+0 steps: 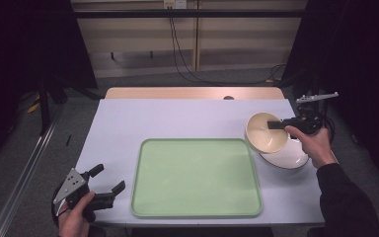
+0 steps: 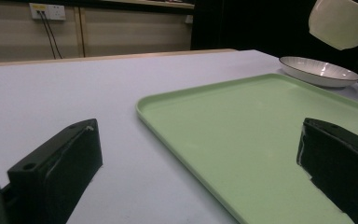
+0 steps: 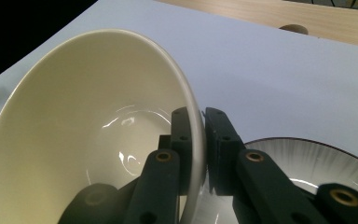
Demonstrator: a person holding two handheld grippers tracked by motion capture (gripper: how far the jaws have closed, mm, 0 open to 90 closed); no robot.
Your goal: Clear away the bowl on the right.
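A cream bowl [image 1: 265, 132] hangs tilted above the table at the right, and my right gripper [image 1: 275, 125] is shut on its rim. In the right gripper view the bowl [image 3: 88, 135] has its wall pinched between the two black jaws of that gripper [image 3: 196, 122]. Just below and to the right lies a white plate [image 1: 288, 158] with a dark rim, also seen as the plate [image 3: 317, 161] under the jaws. A light green tray [image 1: 197, 177] lies in the middle of the table. My left gripper [image 1: 107, 179] rests open at the front left, nothing between its jaws.
The table top [image 1: 177, 116] is pale lilac with a wooden strip at its far edge. Black cables hang down the back wall. The left gripper view shows the tray [image 2: 242, 130], the plate [image 2: 319, 71] and the lifted bowl [image 2: 342, 21] beyond.
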